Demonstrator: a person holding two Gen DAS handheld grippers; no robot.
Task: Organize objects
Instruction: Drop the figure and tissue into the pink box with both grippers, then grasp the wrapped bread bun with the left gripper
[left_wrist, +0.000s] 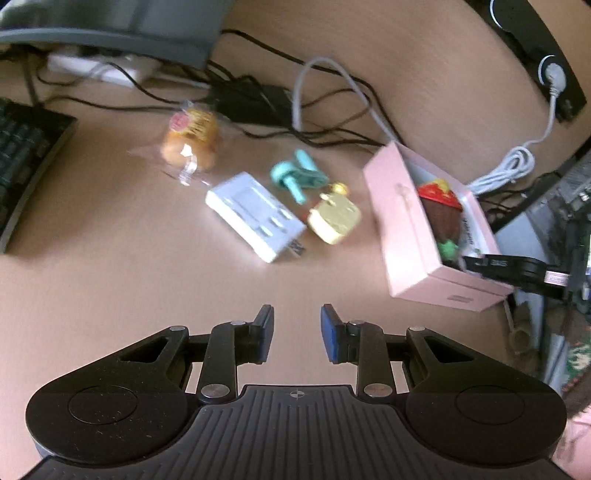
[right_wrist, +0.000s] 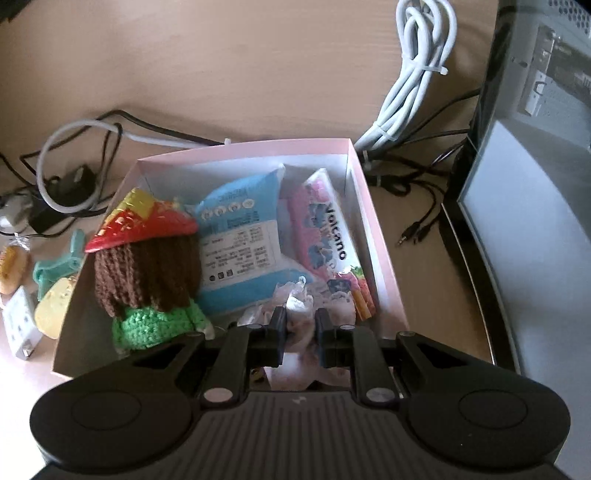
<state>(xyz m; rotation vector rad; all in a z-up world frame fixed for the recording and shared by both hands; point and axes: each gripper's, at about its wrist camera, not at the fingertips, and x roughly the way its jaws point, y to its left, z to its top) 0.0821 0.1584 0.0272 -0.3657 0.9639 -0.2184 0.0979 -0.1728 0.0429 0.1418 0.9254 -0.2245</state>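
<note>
While the counter (left_wrist: 110, 266) carries most of the clutter, the pink box (right_wrist: 373, 229) is where the sorting goes on: seen from the right wrist, it already holds a crocheted doll (right_wrist: 147, 273) at 9 o'clock, a blue packet (right_wrist: 240, 236) in the middle and a pink packet (right_wrist: 321, 229) at 2 o'clock. Over the box's near edge, at 6 o'clock, the right tongs (right_wrist: 299, 328) are pinched shut on a small crinkly white wrapper (right_wrist: 297, 302); this looks like the placing step, with the wrapper about to go in. Letting it go needs only a short dip and a parting of the pads.

Seen from the left wrist, four things lie outside the box, left of it: a wrapped bun (left_wrist: 190, 138) at 11 o'clock, a white adapter (left_wrist: 255, 216) at centre, a yellow charm (left_wrist: 334, 218) and a teal clip (left_wrist: 297, 175) beside it. The left tongs (left_wrist: 297, 332) hang above bare counter at 6 o'clock, as near closed as they go, holding nothing. Their next move, I judge, calls for opening and reaching forward toward the adapter.
</note>
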